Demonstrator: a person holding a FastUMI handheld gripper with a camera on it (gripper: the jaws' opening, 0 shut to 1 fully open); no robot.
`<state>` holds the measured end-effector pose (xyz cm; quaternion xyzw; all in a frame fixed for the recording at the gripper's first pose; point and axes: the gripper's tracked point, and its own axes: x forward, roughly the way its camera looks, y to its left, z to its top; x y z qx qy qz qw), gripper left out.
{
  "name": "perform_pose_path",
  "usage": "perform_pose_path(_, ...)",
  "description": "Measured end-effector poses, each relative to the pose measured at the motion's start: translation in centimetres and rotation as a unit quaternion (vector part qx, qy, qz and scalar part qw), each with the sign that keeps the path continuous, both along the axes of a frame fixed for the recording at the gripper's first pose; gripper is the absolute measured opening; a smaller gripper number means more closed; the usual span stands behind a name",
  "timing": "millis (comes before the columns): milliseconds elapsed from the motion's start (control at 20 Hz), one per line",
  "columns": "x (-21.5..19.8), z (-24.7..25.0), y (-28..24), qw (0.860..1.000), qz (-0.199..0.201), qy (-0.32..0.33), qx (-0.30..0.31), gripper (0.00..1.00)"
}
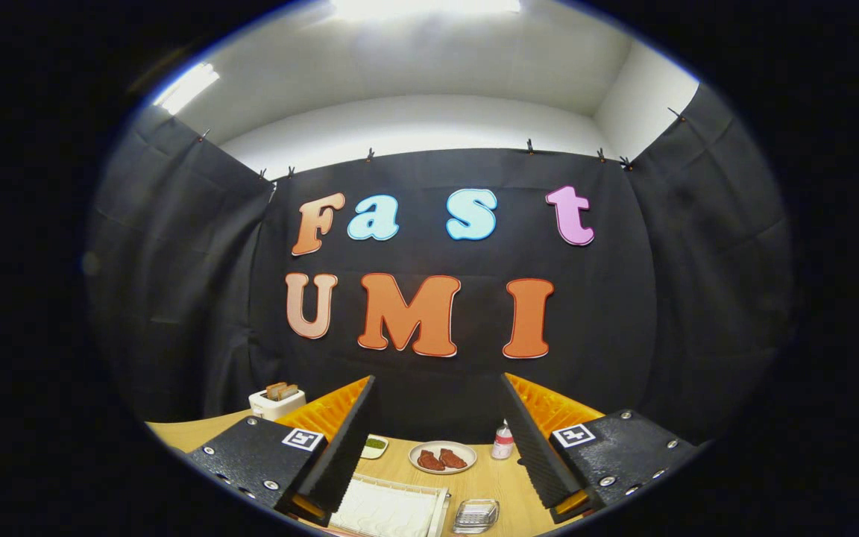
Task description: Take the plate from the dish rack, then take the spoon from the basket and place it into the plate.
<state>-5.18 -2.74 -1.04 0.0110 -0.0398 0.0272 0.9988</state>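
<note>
My gripper (pixel 437 418) is held high above a wooden table (pixel 474 485), open wide, with nothing between its black ridged fingers (pixel 347 440). Low between the fingers lies a white ribbed dish rack (pixel 388 511); I cannot make out a plate in it. Just right of the rack sits a small shiny basket (pixel 476 514), and its contents are too small to tell. Farther off, between the fingertips, a round plate (pixel 442 456) holds two reddish-brown pieces of food.
A small dish of something green (pixel 375 446) sits beside the left finger. A little white bottle with a red cap (pixel 502 441) stands by the right finger. A white toaster with toast (pixel 277 403) is at the far left, and black cloth walls close the booth.
</note>
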Motion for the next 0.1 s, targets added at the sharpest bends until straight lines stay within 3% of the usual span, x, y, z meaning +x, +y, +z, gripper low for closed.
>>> perform_pose_path(100, 0.17, 0.42, 0.08, 1.0, 0.0, -0.007, 0.0, 0.96)
